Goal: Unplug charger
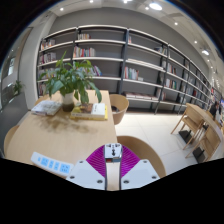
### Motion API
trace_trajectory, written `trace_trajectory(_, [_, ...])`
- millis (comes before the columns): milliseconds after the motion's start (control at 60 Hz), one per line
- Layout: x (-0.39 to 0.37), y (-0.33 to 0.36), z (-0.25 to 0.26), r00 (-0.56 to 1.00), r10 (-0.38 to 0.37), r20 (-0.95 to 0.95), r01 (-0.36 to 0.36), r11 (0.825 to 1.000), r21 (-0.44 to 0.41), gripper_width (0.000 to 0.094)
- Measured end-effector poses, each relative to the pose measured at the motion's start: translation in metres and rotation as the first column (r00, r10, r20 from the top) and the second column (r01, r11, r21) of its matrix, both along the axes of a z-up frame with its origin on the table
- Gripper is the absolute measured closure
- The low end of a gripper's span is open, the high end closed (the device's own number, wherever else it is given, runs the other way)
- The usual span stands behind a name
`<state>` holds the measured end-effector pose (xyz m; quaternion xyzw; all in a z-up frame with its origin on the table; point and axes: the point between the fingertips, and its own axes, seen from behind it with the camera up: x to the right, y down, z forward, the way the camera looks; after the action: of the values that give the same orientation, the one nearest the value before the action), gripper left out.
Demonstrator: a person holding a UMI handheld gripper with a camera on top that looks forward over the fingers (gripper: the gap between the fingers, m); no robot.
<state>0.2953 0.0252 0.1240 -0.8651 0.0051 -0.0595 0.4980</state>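
- The gripper (113, 160) shows only as its two fingers low in the gripper view; the magenta pads (100, 158) slope in toward each other and a pale upright piece (113, 153) stands at the tips, so I cannot tell whether the fingers are parted or closed, or whether they grasp that piece.
- That pale piece has a small dark mark on top; it may be the charger, but it is too small to name with confidence, and no cord or socket can be made out.
- Just left of the fingers a flat pale-blue strip with white marks (50, 160) lies on the wooden table (60, 135); possibly a power strip, though its detail is unreadable.
- The table's near edge is cut off by the fingers and their white mounts.
- Beyond the fingers, well up the table, a potted plant (72, 80) stands beside a stack of books (92, 110); the pot is partly hidden by leaves.
- A rounded chair back (119, 106) rises past the table's far right corner, its seat hidden.
- Right of the fingers lies open pale floor (160, 125), running to a second table with chairs (200, 128) far right.
- Long bookshelves (130, 65) close off the far wall.
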Motion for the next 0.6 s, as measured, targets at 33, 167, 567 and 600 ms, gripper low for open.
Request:
trace_trajectory(33, [0.000, -0.001, -0.009, 1.000, 0.007, -0.010, -0.007, 0.999, -0.037, 0.0788])
trace_trajectory(167, [-0.007, -0.010, -0.066, 0.998, 0.034, -0.052, -0.040, 0.991, -0.124, 0.0776])
trace_trajectory(567, [-0.010, -0.033, -0.097, 0.999, -0.007, -0.040, -0.001, 0.981, -0.194, 0.0323])
trace_trajectory(600, [-0.014, -0.029, -0.081, 0.999, 0.000, -0.040, -0.007, 0.984, -0.178, 0.0306])
